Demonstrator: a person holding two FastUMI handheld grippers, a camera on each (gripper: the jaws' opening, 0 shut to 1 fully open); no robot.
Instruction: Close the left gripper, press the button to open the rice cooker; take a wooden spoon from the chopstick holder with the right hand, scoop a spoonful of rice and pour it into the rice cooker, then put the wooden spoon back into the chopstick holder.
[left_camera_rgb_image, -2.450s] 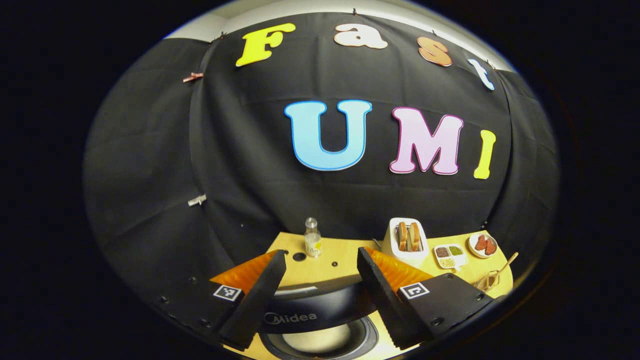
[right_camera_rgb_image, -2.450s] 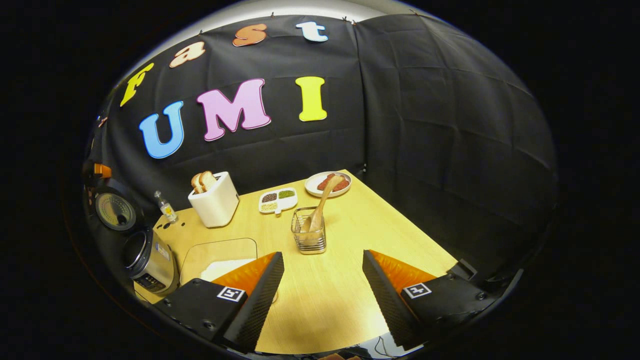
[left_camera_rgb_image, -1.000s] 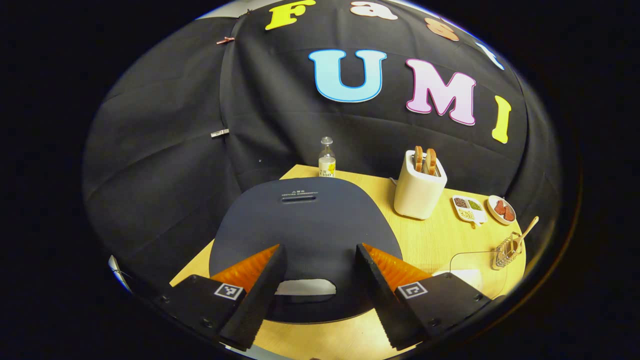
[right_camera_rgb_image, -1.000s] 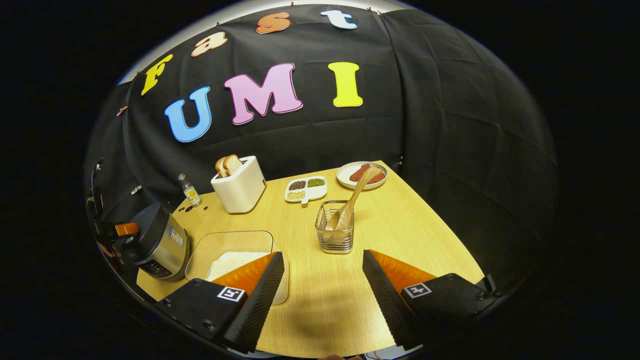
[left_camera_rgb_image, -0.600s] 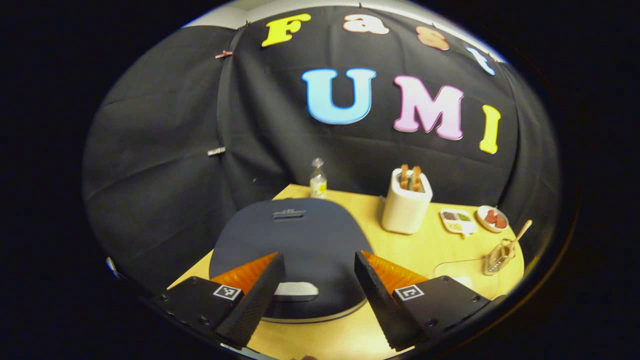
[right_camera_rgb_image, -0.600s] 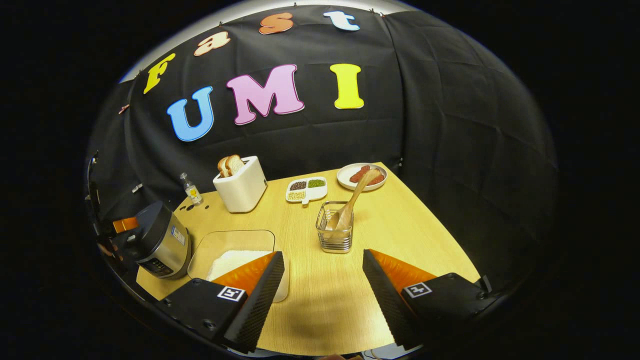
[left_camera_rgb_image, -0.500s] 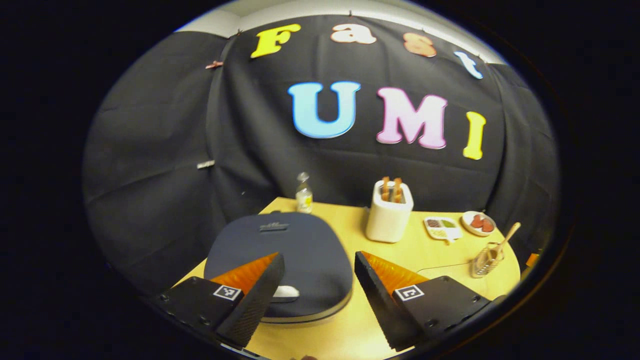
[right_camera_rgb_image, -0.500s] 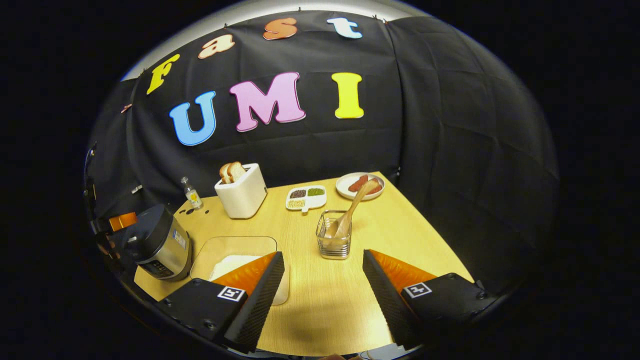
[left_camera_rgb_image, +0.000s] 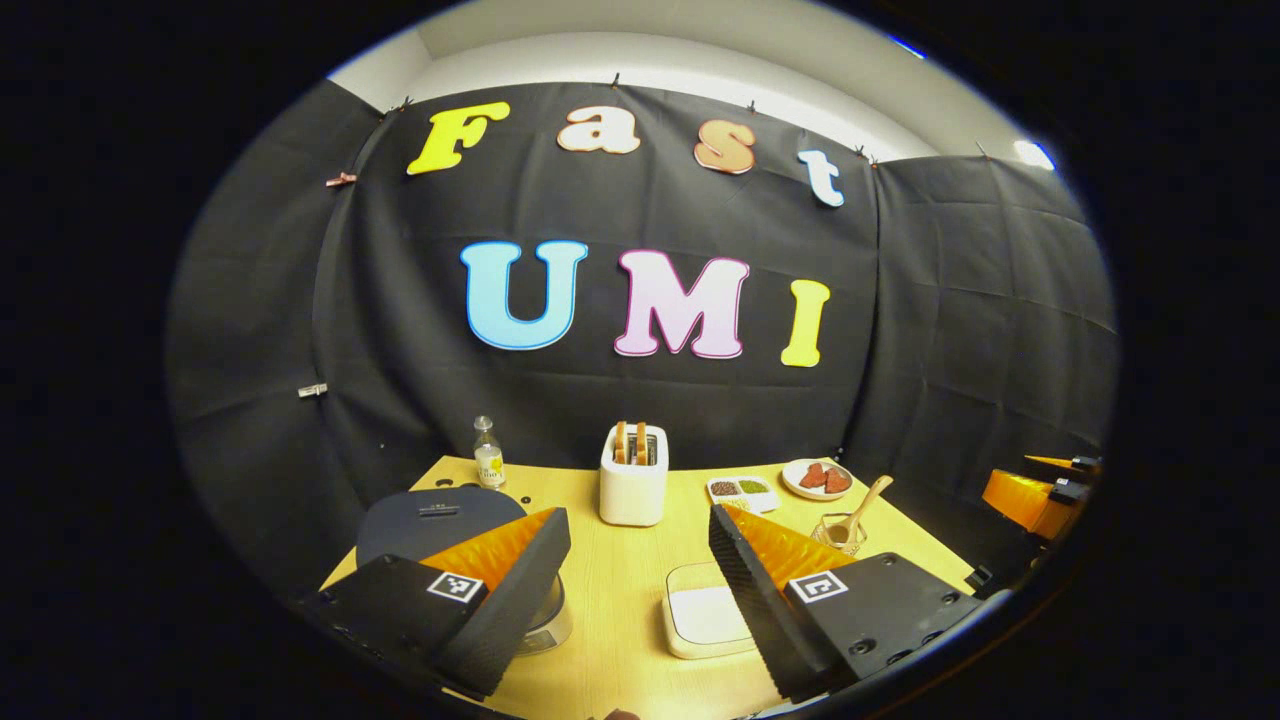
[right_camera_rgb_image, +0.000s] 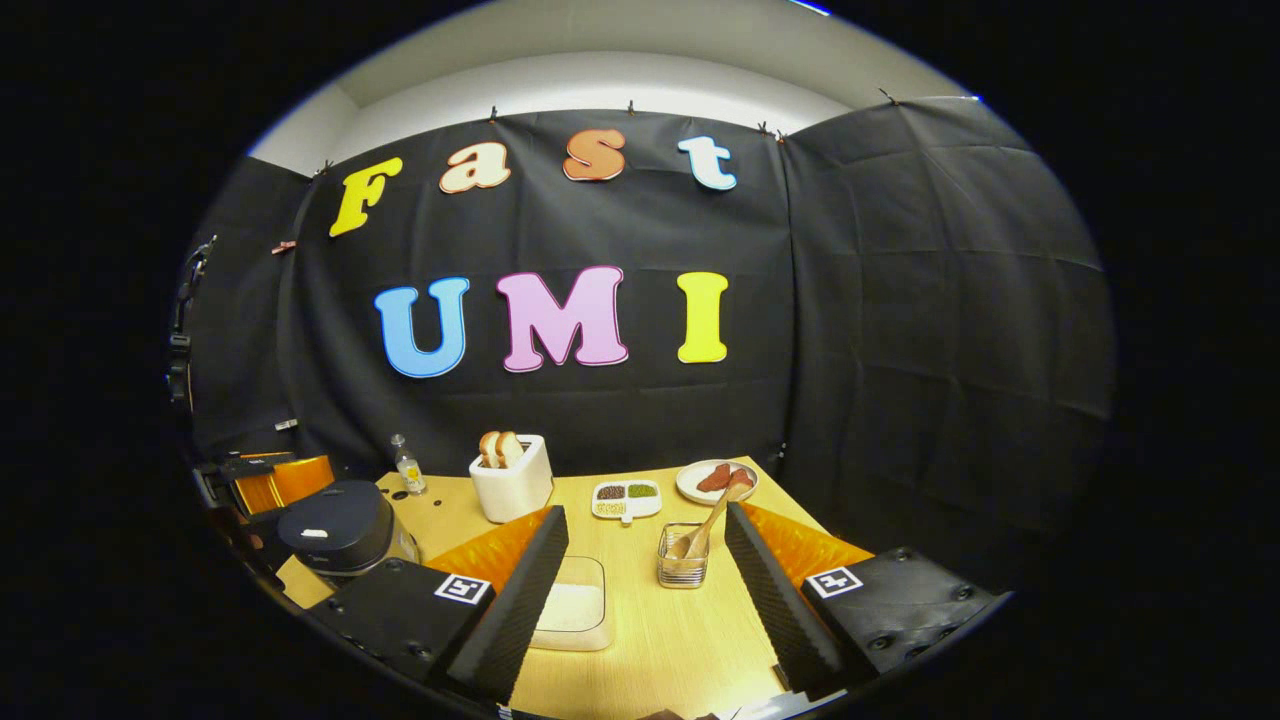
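Both tongs (left_camera_rgb_image: 640, 530) (right_camera_rgb_image: 645, 530) level, jaws apart.

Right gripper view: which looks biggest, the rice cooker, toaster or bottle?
1. Rice cooker, though it sits nearest the camera.
2. Toaster.
3. Bottle, clearly smallest.

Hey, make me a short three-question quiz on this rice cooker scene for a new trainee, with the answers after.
1. True or false: the rice cooker lid is shut.
2. The wooden spoon stands in: A) the chopstick holder, B) the toaster, C) the rice box.
3. Fill in: both the left gripper and the right gripper hold ____.

Key: 1 true; 2 A; 3 nothing, both are open.
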